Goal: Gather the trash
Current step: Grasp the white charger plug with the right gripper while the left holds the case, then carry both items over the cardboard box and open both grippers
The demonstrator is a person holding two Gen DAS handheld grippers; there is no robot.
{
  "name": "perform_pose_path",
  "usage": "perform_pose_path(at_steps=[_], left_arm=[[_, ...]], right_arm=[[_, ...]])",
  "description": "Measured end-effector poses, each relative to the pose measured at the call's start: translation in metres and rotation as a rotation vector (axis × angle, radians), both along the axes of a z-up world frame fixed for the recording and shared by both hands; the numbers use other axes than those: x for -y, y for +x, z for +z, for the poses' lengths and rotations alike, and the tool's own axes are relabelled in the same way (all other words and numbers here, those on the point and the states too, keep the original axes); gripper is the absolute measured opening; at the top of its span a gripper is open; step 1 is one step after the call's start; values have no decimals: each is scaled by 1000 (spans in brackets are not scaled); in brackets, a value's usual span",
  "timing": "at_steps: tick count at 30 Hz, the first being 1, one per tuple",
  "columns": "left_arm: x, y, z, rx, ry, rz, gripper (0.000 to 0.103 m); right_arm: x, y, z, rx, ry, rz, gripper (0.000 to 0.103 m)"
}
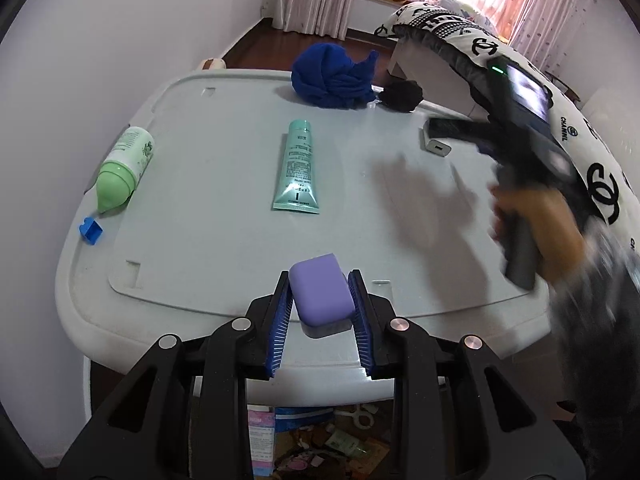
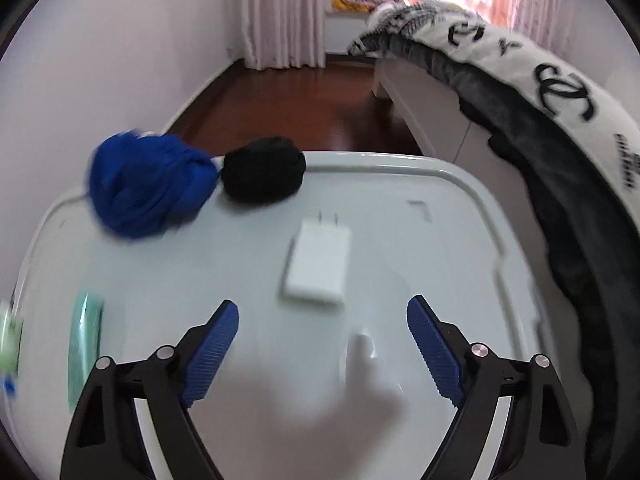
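The left hand-held gripper point(image 1: 320, 304) has black angular linkage arms, round silver pivot pins and blue ribbed pads point(image 1: 280, 312). The right hand-held gripper point(image 2: 322, 356) is built the same, its blue pads point(image 2: 212, 356) finely textured. Bare skin of a hand point(image 1: 536, 236) shows around its dark grip, blurred, above a grey sleeve.

Left tool point(image 1: 321, 300) clamped on something, right tool point(image 2: 323, 344) spread wide
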State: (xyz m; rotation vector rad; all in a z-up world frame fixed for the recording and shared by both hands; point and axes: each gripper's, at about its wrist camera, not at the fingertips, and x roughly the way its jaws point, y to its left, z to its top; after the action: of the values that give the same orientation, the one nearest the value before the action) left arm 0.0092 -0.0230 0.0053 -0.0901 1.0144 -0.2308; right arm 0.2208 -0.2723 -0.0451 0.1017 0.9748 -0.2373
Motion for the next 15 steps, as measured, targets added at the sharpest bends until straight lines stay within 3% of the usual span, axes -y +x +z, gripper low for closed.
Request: perform_pose_path(at_steps=[2, 3, 4, 5, 6, 7, 10, 15], left_arm=[[-3, 3, 0, -1, -1, 10, 28], [-4, 4, 0, 1, 2, 16, 28], [-5, 5, 1, 2, 3, 22, 28], [-7, 5, 1, 2, 0, 22, 28], [-7, 5, 2, 1, -1, 20, 28], [-7, 4, 2, 3, 0, 18, 28], [-5, 0, 5, 18, 3, 4, 28], [2, -15, 10, 100, 83, -17, 28]], right_arm=[[3, 24, -17, -63, -14, -57, 84], [7, 29, -28, -92, 10, -83, 77], [11, 26, -29, -52, 56, -99, 75], [12, 21, -30, -35, 57, -116, 66], [6, 16, -29, -16, 33, -83, 47], [-1, 13, -29, -14, 6, -57, 39], [-8, -3, -28, -26, 0, -35, 39], [-21, -51, -21, -38, 23, 18, 39]])
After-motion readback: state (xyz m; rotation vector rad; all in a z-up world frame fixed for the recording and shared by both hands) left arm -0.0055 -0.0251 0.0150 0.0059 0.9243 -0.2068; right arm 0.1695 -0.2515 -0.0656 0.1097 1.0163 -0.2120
